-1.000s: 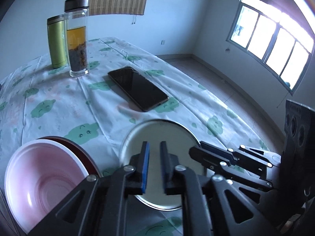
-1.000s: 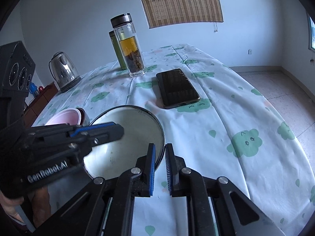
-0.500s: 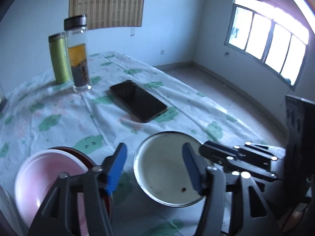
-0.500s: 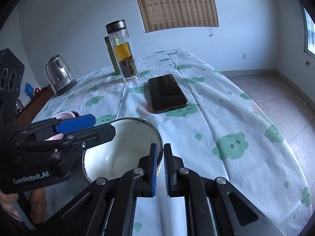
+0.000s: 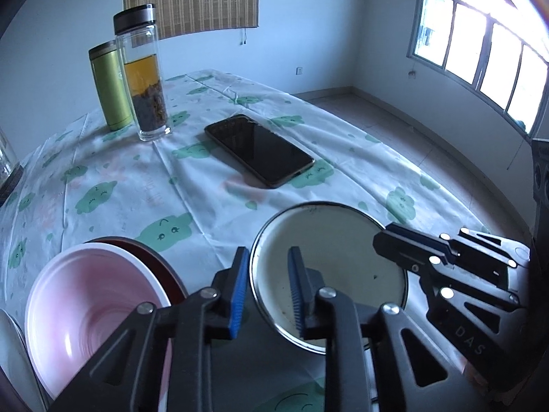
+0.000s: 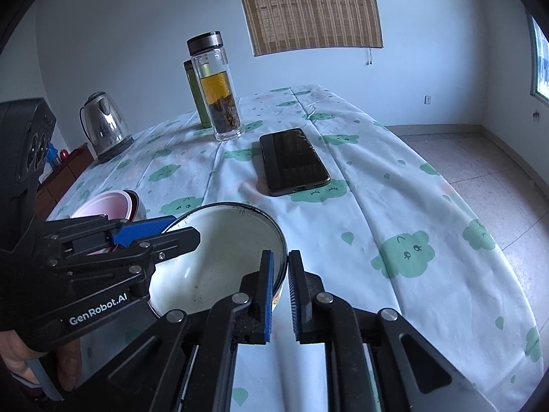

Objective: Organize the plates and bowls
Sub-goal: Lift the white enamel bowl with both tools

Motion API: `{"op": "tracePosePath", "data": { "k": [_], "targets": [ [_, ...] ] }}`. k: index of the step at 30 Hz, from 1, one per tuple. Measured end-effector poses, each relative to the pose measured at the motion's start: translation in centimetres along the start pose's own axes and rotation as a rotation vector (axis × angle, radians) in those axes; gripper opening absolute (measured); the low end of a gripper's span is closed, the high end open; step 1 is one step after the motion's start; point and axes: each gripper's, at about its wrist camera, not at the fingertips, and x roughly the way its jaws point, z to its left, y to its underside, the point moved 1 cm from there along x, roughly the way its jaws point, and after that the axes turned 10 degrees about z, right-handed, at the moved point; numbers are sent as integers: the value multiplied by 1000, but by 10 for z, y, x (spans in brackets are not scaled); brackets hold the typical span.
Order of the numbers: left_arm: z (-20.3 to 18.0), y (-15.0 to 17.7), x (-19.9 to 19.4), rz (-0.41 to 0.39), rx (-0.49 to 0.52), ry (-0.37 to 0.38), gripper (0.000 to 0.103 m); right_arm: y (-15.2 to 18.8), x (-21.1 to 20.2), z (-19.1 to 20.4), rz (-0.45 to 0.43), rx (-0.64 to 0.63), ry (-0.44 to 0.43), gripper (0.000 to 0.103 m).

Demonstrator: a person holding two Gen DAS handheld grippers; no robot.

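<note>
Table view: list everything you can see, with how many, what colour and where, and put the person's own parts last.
enamel bowl: 1, cream with a dark rim, near table edge
pink bowl: 1, pink, nested in the red bowl, left of the enamel bowl
red bowl: 1, dark red, under the pink bowl
phone: 1, black, mid-table, lying flat
glass bottle: 1, clear, amber tea inside, far side
flask: 1, green, behind the glass bottle
kettle: 1, steel, far left
tablecloth: 1, white with green clouds
blind: 1, brown, on the wall
left gripper: 1, black with blue pads, closing on the enamel bowl's rim
right gripper: 1, black with blue pads, shut on the opposite rim
hand: 1, holding the left gripper
</note>
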Motion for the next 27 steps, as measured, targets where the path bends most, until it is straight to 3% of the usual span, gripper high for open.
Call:
{"op": "tracePosePath", "data": {
  "k": [2, 7, 13, 27],
  "targets": [
    [-2, 1, 0, -5, 1, -24, 21, 1, -1, 2, -9, 5, 5, 11],
    [5, 1, -3, -1, -37, 29, 21, 1, -3, 1, -16, 34, -4, 11],
    [7, 3, -11, -5, -62, 39, 21, -4, -17, 8, -45, 19, -12, 11],
    [19, 2, -74, -133, -89, 62, 21, -18, -58, 29, -109, -18, -58, 11]
  ]
}}
